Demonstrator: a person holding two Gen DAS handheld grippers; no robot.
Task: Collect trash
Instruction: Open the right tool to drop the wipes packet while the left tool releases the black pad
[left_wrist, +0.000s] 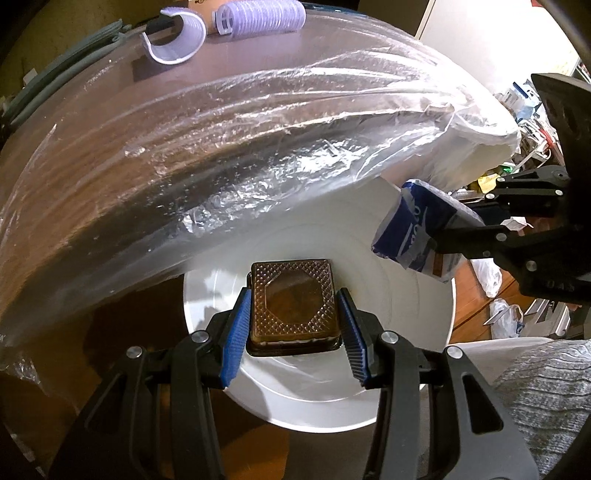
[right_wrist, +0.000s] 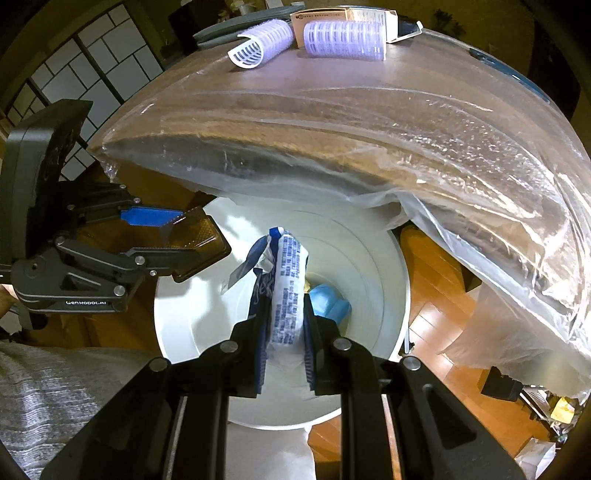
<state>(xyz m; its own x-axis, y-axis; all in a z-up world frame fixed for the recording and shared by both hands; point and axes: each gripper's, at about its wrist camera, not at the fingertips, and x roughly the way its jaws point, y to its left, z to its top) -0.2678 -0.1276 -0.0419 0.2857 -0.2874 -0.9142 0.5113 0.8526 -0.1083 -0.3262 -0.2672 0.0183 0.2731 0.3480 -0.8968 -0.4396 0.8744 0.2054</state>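
Your left gripper (left_wrist: 294, 314) clamps a brown plastic tray (left_wrist: 294, 300) over the open white bin (left_wrist: 406, 332), while your right gripper (right_wrist: 284, 343) pinches a crumpled blue-and-white wrapper (right_wrist: 286, 295) above the same bin, beside the plastic-covered table (right_wrist: 332, 118) holding hair rollers (right_wrist: 345, 38).

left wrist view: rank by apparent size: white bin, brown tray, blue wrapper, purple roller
1. white bin, largest by far.
2. brown tray, though it sits right at the camera, which inflates it.
3/4. blue wrapper and purple roller: look alike; the roller is farther off, so no ranking.
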